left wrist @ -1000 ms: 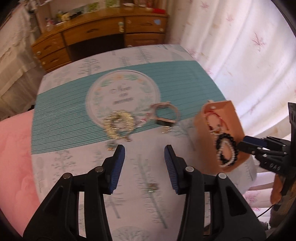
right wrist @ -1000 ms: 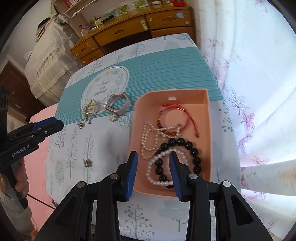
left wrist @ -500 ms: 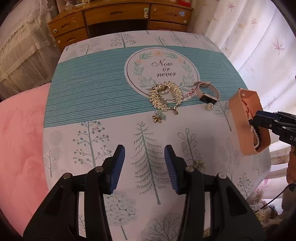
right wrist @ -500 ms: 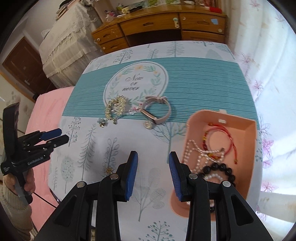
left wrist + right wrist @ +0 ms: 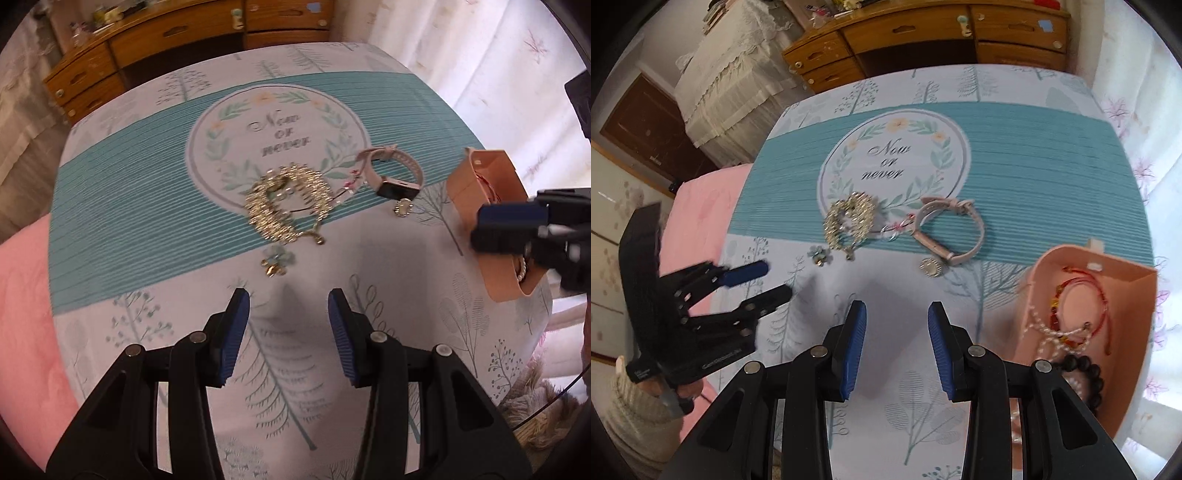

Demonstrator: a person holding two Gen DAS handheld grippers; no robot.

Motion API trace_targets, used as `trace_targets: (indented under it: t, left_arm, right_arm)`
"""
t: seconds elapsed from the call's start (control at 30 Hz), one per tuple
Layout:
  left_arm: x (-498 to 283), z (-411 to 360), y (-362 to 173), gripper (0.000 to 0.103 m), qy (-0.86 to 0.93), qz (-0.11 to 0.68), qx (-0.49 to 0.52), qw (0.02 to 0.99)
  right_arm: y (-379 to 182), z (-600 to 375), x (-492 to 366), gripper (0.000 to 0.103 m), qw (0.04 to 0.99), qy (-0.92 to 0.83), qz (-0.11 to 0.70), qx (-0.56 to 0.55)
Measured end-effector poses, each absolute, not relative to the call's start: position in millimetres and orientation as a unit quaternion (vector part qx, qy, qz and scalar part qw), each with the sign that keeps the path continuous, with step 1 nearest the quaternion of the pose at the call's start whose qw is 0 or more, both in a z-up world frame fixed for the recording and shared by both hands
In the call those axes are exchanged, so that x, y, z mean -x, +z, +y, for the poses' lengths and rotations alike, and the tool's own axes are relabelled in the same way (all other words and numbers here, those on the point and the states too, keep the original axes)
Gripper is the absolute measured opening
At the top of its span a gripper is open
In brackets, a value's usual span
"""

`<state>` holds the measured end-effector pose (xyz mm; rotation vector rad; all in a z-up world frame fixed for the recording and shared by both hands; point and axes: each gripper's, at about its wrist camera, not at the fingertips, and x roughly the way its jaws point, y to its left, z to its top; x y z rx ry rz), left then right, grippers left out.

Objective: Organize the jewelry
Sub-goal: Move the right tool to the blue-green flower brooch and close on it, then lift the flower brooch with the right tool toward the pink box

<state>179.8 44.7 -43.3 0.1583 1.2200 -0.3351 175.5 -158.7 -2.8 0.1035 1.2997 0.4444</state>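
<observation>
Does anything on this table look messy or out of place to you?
Yes. Several pieces lie loose outside the pink tray: a tangled gold chain, a pink watch, a small flower earring and a round charm. Inside the tray, the bracelets and pearl strand overlap in a heap.

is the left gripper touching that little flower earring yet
Apart. In the left wrist view, bare tablecloth shows between the left gripper and the flower earring, which lies beyond the open fingertips.
</observation>
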Motion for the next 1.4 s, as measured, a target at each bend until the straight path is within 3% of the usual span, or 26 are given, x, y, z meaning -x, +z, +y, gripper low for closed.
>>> trace_targets:
  t: [0.33,0.67,0.73,0.8,0.87,1.23,1.3,1.4]
  left_arm:
    - [-196,35,-65,0.041,-0.188,0.573,-0.121,0.789]
    - [-189,50,-63,0.041,-0.192,0.57,-0.12,0.79]
    - [-188,51,-63,0.041,-0.193,0.57,-0.119,0.79]
    - [-187,52,-62,0.041,-0.193,0.57,-0.118,0.79]
    - [-186,52,-62,0.041,-0.195,0.568,-0.119,0.791]
    - [-197,36,-70,0.041,-0.201,0.562,-0.132,0.792]
    - [-199,33,-73,0.039,-0.201,0.56,-0.138,0.792]
    - [-203,31,-77,0.026,-0.2,0.562,-0.141,0.79]
  right_arm:
    - [-60,-112,-103,0.035,0.738,0.289,0.609,0.031]
    - [-71,-77,-89,0.035,0.768,0.305,0.557,0.083]
    - [-74,-73,-86,0.033,0.773,0.304,0.548,0.097]
    - [-76,-68,-84,0.021,0.781,0.297,0.536,0.124]
    - [-76,-67,-82,0.021,0.783,0.295,0.531,0.139]
    - [-44,-125,-84,0.021,0.808,0.262,0.525,0.059]
    - [-33,-138,-83,0.021,0.815,0.257,0.518,0.038]
    - [-18,-165,-81,0.021,0.827,0.24,0.509,0.006]
